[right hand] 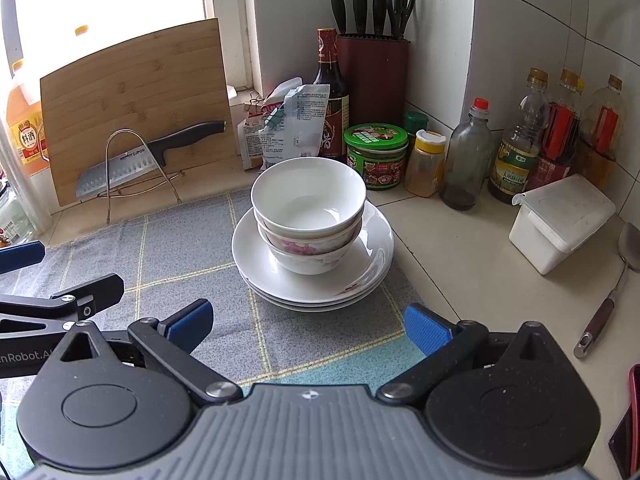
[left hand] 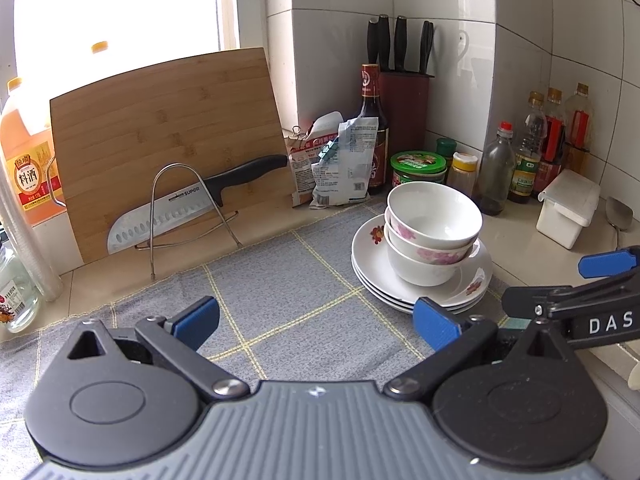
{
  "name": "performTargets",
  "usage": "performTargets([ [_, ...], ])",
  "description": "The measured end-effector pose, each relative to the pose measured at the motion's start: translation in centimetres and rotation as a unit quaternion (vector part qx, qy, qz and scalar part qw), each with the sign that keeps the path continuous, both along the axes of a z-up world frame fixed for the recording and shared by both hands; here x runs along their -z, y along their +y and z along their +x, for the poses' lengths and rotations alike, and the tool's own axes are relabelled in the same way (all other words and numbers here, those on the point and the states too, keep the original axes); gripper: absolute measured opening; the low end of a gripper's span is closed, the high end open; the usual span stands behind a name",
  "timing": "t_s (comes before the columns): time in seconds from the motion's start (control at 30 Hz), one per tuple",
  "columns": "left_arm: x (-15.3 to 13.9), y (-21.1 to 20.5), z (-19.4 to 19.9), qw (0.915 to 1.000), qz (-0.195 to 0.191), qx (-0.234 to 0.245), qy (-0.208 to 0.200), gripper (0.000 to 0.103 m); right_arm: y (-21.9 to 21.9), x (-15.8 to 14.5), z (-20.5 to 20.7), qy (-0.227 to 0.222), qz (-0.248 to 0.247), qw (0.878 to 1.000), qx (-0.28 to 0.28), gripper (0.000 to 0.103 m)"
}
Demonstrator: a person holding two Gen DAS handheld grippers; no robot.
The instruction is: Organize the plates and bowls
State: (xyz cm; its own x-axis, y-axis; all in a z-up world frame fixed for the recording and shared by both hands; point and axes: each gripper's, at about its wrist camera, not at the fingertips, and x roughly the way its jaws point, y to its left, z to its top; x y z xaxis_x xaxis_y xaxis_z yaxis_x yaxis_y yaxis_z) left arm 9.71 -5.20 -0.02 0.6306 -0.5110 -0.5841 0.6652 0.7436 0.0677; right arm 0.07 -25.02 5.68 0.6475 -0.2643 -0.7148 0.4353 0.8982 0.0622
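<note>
Both tools were spread wide with nothing in them. The left tool hung over the grey checked cloth, with the stack off to its right. The right tool faced that stack pretty much head on, and the cloth between its blue pads and the dishes was bare. The two tools sat just beside each other, each poking into the edge of the other's view.

The bowls, nested three deep, sat on a pile of plates at the right edge of the cloth, on the tabletop.

The back wall was crowded. Just behind the bowls stood a green-lidded jar, a yellow-capped spice jar, a dark sauce bottle and some clipped packets. A knife block filled the corner. To the right were more bottles, a white lidded box and a spatula lying flat. On the left, a bamboo cutting board leaned up by the window with a knife in a wire rack.
</note>
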Motion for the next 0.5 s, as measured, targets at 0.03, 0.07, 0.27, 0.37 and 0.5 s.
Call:
performTargets([
  [0.03, 0.01, 0.0, 0.0, 1.0, 0.0, 0.0, 0.0, 0.102, -0.01, 0.01, -0.02, 0.0, 0.001, 1.0, 0.0, 0.103],
  [0.07, 0.04, -0.01, 0.02, 1.0, 0.001, 0.0, 0.0, 0.102, -0.02, 0.01, -0.02, 0.0, 0.001, 1.0, 0.001, 0.103],
  [0.27, 0.09, -0.07, 0.03, 1.0, 0.001, 0.0, 0.001, 0.102, 0.15, -0.01, -0.08, 0.0, 0.0, 1.0, 0.002, 0.103],
  [0.37, 0.13, -0.06, 0.09, 1.0, 0.002, 0.0, 0.001, 0.102, 0.15, 0.0, -0.08, 0.001, -0.001, 1.0, 0.002, 0.103],
  [0.5, 0.13, -0.04, 0.1, 1.0, 0.002, 0.0, 0.002, 0.102, 0.14, 0.01, -0.07, 0.001, 0.0, 1.0, 0.002, 0.103],
])
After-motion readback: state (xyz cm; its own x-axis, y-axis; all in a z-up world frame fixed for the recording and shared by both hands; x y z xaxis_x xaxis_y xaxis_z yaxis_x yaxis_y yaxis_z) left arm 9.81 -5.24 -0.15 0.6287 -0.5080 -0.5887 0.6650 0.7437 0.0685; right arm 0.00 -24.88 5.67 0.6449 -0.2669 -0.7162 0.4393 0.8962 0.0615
